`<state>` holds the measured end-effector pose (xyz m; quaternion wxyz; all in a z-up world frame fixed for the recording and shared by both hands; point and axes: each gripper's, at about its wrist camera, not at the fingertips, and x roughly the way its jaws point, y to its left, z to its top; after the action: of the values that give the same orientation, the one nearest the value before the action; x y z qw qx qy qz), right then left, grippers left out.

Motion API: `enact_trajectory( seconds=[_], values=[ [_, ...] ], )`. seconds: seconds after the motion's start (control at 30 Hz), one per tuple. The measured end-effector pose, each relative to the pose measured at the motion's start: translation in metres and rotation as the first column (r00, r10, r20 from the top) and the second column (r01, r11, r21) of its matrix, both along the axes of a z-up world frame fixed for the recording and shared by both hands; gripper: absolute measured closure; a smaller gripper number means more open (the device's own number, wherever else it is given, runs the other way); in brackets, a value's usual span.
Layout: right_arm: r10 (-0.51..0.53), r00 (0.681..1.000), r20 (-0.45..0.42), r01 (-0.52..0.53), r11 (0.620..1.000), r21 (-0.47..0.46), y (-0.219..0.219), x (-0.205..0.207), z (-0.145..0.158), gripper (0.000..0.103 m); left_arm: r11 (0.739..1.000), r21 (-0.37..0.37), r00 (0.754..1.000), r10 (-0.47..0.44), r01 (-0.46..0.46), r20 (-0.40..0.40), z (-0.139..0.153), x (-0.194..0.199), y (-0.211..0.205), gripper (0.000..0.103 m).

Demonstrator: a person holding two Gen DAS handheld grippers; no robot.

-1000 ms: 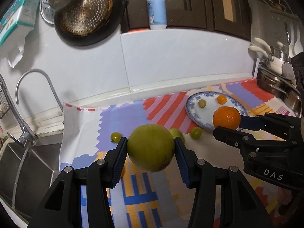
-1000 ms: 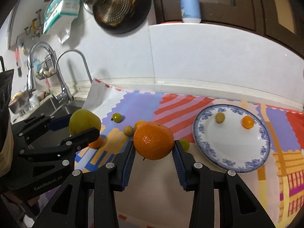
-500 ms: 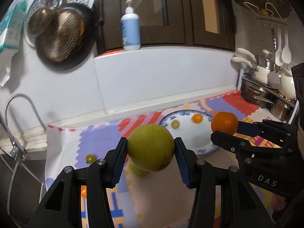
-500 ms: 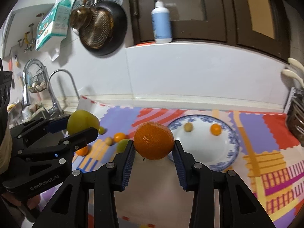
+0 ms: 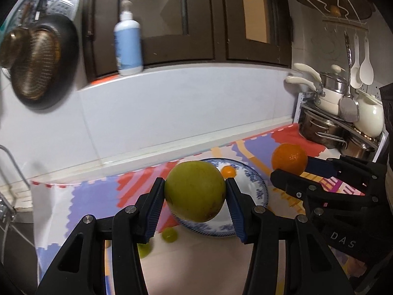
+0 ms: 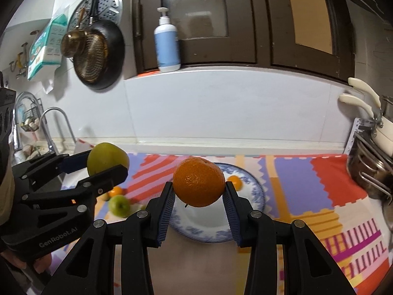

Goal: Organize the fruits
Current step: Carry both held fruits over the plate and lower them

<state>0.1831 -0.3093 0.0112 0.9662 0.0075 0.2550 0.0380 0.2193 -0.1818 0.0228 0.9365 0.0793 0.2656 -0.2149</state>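
Left tongs (image 5: 195, 191) are clamped on the big green fruit (image 5: 195, 190), blue pads pressing both sides, fruit held in the air above the near-left part of the blue-rimmed plate (image 5: 258, 189). Right tongs (image 6: 199, 186) are clamped on the orange (image 6: 199, 182), also lifted, hanging over the plate's left half in my right view. From the left camera I see the right tongs off to the right of the plate, the orange above the patterned mat (image 5: 103, 191).

On the plate: one small orange fruit (image 6: 234, 180) near the back rim. A second item there is hidden behind what I'm holding, can't confirm.

Loose on the mat left of the plate: a small green apple (image 6: 119, 205), a small orange fruit (image 6: 115, 191) just behind it, partly covered by the left tongs in that view. Left camera shows two small green fruits (image 5: 169, 234) near the plate's front-left edge, apart from it.

Mat covers the worktop (image 6: 203, 265), pale bare patch in front of the plate. Background: soap bottle (image 6: 167, 46) on the ledge, pans (image 6: 98, 54) on the wall, faucet (image 6: 54, 123) left, pot rack (image 5: 339, 123) right.
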Motion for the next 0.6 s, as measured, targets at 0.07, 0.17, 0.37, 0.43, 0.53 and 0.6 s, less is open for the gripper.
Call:
enact_trajectory(
  seconds=[0.07,0.17,0.37,0.43,0.53,0.6],
  values=[
    [-0.006,1.000,-0.010,0.006,1.000,0.003,-0.008,0.005,-0.002,0.062,1.000,0.005,1.000,-0.007,0.007,-0.015,-0.005,0.008,-0.011,0.054],
    [-0.014,1.000,-0.026,0.014,1.000,0.005,-0.020,0.013,-0.006,0.062,1.000,0.006,0.999,-0.012,0.013,-0.039,-0.013,0.020,-0.023,0.054],
    [-0.027,0.998,-0.058,0.026,1.000,-0.009,-0.040,0.040,-0.018,0.062,1.000,0.027,0.996,-0.007,0.009,-0.089,-0.036,0.050,-0.042,0.054],
    [-0.024,0.997,-0.078,0.023,1.000,-0.004,-0.046,0.052,-0.025,0.062,0.999,0.033,0.994,-0.008,0.012,-0.113,-0.045,0.061,-0.046,0.054],
    [-0.019,0.994,-0.105,0.019,1.000,-0.002,-0.052,0.069,-0.036,0.062,0.999,0.043,0.989,-0.011,0.017,-0.145,-0.059,0.077,-0.052,0.054],
    [-0.013,0.993,-0.122,0.013,1.000,-0.001,-0.055,0.078,-0.043,0.062,0.998,0.052,0.988,-0.011,0.020,-0.156,-0.067,0.084,-0.055,0.054]
  ],
)
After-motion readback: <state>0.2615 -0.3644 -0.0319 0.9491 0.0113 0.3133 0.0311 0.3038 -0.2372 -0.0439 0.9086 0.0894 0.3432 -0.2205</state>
